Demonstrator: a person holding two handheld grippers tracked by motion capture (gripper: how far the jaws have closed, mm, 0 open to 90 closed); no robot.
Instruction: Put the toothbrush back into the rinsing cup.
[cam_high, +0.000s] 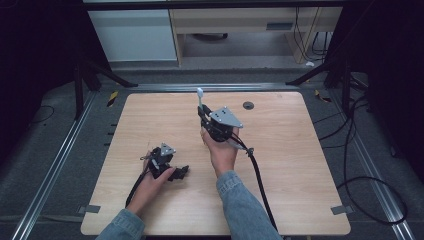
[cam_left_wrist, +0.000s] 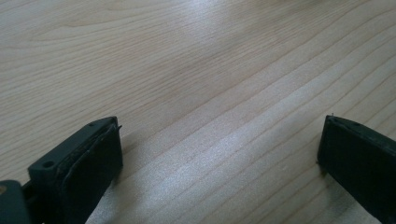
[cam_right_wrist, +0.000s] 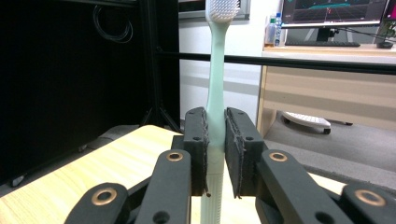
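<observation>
- The toothbrush (cam_right_wrist: 215, 93) sits clamped between the jaws of the right gripper (cam_right_wrist: 215, 154), which are closed on the lower part of its pale green handle.
- In the right gripper view its long axis runs straight along the jaws, bristle head (cam_right_wrist: 223, 9) farthest out, bristles facing the camera; the handle's ridged end sticks out behind the pads.
- In the high view the toothbrush (cam_high: 200, 100) is held above the middle of the table (cam_high: 280, 150), head towards the far edge, probably so the head stays free for use or placing.
- The left gripper (cam_high: 167, 167) rests low on the table near the person's edge, jaws wide apart and empty, apparently idle.
</observation>
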